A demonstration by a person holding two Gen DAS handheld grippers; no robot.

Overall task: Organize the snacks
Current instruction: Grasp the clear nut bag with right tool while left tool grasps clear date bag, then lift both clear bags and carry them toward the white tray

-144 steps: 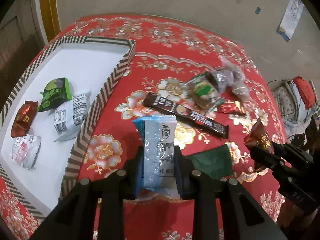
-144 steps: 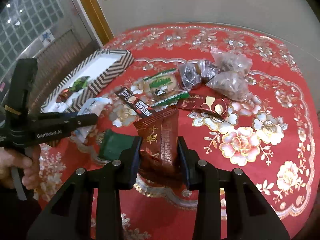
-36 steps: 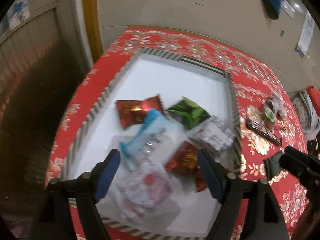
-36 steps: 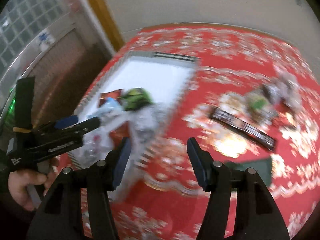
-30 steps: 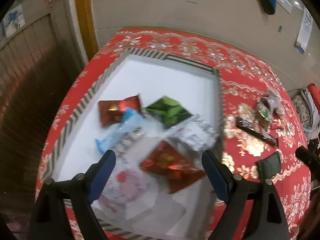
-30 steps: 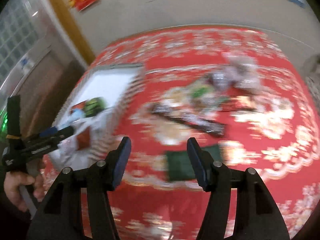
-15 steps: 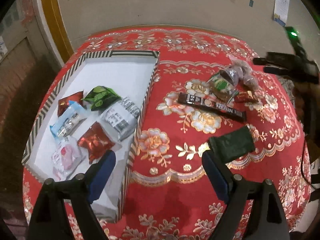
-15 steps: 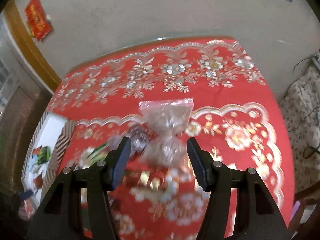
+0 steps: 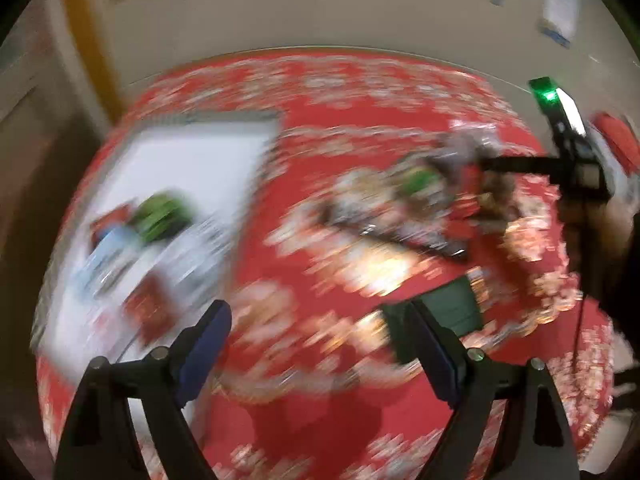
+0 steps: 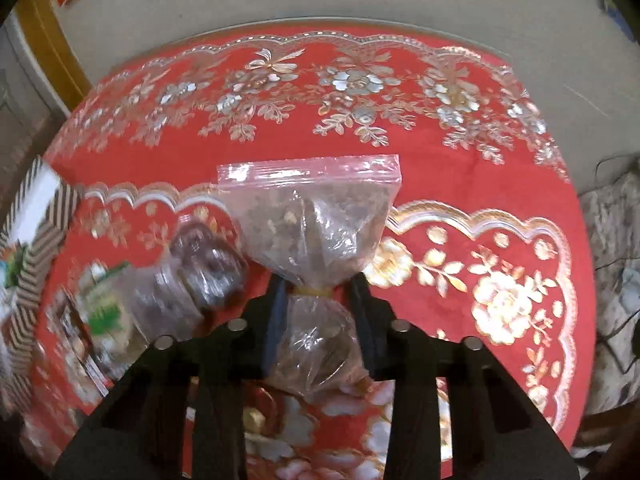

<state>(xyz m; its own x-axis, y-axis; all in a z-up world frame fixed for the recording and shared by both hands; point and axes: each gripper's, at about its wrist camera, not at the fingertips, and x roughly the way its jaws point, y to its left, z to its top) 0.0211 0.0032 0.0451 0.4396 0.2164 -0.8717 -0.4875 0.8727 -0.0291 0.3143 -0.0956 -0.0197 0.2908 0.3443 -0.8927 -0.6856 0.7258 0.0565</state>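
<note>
My right gripper (image 10: 320,300) is shut on a clear zip bag of brown snacks (image 10: 312,224), pinching it at its tied neck above the red cloth. My left gripper (image 9: 312,332) is open and empty over the table's front; its view is blurred. The striped tray (image 9: 192,168) at left holds several wrapped snacks, among them a green one (image 9: 160,212). A dark green packet (image 9: 452,308) lies just past my left gripper's right finger. A long dark bar (image 9: 400,236) and more packets (image 9: 424,180) lie mid-table. My right gripper also shows in the left wrist view (image 9: 496,164).
A round table under a red floral cloth (image 10: 500,280). More clear bags and a green-labelled packet (image 10: 180,284) lie left of my right gripper. The tray's corner (image 10: 32,208) is at the far left. A wall stands behind; clutter lies on the floor at right.
My right gripper has closed on the clear bag, which it straddled open half a second ago. My left gripper has swung right, away from the tray, still open.
</note>
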